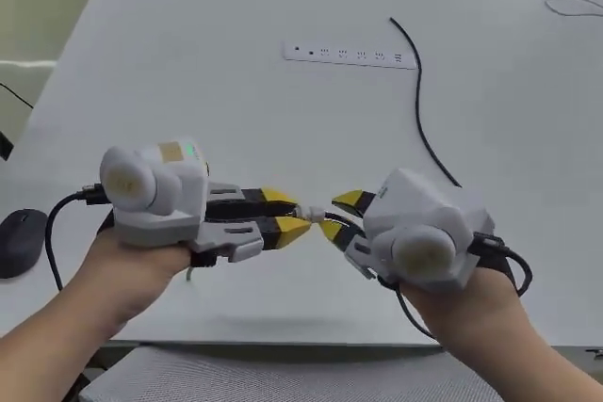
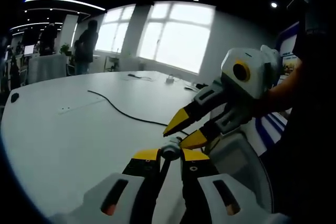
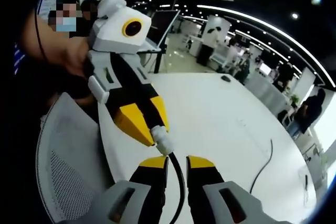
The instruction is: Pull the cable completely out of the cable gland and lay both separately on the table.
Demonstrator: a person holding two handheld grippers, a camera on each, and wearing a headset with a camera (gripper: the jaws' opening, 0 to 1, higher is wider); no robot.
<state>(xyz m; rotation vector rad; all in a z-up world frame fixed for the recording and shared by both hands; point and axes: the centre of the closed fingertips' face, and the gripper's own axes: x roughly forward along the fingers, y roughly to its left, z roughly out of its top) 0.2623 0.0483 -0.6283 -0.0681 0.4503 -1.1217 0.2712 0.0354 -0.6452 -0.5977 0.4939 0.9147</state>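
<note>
Head view: the gland (image 1: 307,213), long axis left to right, is held over the table (image 1: 236,101) edge, clenched in your left gripper (image 1: 300,215). Your right gripper (image 1: 329,214) faces it with jaws parted.
Left gripper view: the gland's end sits between your yellow tips, and its body is hidden by them.
Right gripper view: the cable (image 3: 179,179) runs from the gland back between your jaws, with gaps either side. Its far end is cut off.

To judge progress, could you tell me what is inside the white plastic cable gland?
A thin black cable runs into the white plastic cable gland, clamped by the left gripper; the gland's body hides how far it reaches.
</note>
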